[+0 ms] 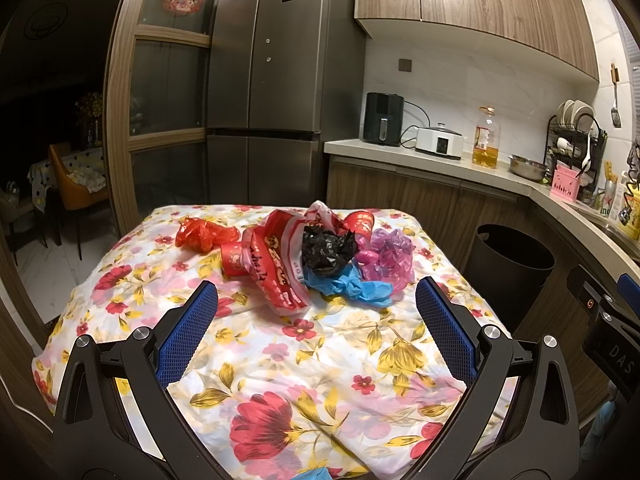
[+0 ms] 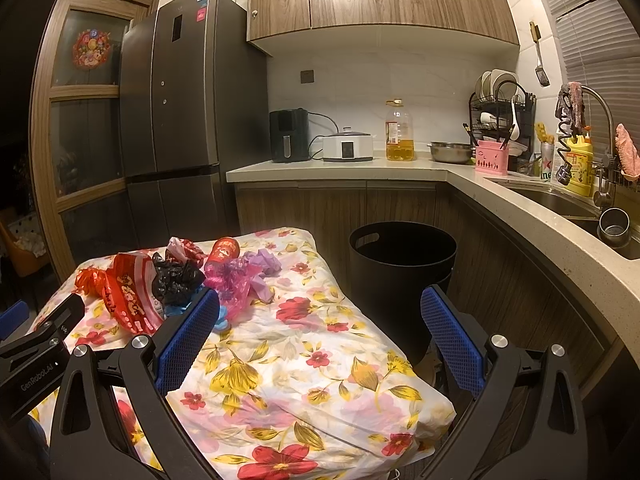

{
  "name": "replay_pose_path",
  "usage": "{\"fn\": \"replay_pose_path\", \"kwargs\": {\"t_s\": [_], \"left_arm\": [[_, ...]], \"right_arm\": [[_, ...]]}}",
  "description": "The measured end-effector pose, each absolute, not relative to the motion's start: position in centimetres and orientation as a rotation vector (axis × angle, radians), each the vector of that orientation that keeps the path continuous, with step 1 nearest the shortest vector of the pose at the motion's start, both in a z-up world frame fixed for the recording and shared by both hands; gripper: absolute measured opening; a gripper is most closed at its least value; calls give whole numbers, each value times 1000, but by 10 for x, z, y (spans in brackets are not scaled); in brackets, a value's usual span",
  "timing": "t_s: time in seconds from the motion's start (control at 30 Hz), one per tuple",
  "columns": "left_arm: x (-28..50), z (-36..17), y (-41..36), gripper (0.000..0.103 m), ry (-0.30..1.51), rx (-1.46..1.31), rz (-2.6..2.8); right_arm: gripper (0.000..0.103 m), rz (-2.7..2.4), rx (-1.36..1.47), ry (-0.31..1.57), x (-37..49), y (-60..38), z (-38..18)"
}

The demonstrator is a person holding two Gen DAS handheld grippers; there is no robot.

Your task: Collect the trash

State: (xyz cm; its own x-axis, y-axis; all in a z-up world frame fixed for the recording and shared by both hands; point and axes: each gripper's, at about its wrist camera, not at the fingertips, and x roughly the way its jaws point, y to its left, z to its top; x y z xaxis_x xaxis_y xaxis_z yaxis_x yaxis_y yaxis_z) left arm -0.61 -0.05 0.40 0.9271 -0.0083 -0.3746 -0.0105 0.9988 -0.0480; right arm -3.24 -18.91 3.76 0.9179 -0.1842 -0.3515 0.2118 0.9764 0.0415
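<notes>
A pile of trash lies on the far half of a flower-cloth table (image 1: 304, 364): a red and white printed bag (image 1: 276, 264), a crumpled black bag (image 1: 326, 250), a blue glove (image 1: 352, 286), a pink-purple bag (image 1: 390, 258), a small red bag (image 1: 200, 234) and red paper cups (image 1: 234, 260). The pile also shows in the right wrist view (image 2: 176, 276). A black trash bin (image 2: 400, 280) stands on the floor right of the table. My left gripper (image 1: 316, 296) is open, just short of the pile. My right gripper (image 2: 320, 304) is open above the table's right edge, beside the bin.
A kitchen counter (image 2: 360, 170) runs behind and along the right, with an air fryer (image 2: 288, 136), cooker, oil bottle (image 2: 398, 130), metal bowl, dish rack and sink (image 2: 560, 200). A dark fridge (image 1: 276, 80) stands behind the table. A wooden sliding door is at left.
</notes>
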Motion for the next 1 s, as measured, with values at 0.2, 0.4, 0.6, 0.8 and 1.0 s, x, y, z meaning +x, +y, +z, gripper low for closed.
{"fn": "replay_pose_path", "kwargs": {"t_s": [0.2, 0.4, 0.6, 0.8, 1.0], "left_arm": [[-6, 4, -1, 97, 384, -49, 0], [-9, 8, -6, 97, 383, -49, -2], [-9, 9, -7, 97, 384, -50, -1], [-9, 9, -7, 97, 383, -49, -1], [-9, 8, -7, 97, 384, -51, -2]], "right_arm": [[98, -204, 79, 354, -32, -189, 38], [98, -206, 81, 353, -31, -190, 38], [98, -206, 80, 352, -31, -190, 38], [98, -205, 82, 352, -30, -190, 39], [98, -205, 83, 353, -30, -190, 38]]}}
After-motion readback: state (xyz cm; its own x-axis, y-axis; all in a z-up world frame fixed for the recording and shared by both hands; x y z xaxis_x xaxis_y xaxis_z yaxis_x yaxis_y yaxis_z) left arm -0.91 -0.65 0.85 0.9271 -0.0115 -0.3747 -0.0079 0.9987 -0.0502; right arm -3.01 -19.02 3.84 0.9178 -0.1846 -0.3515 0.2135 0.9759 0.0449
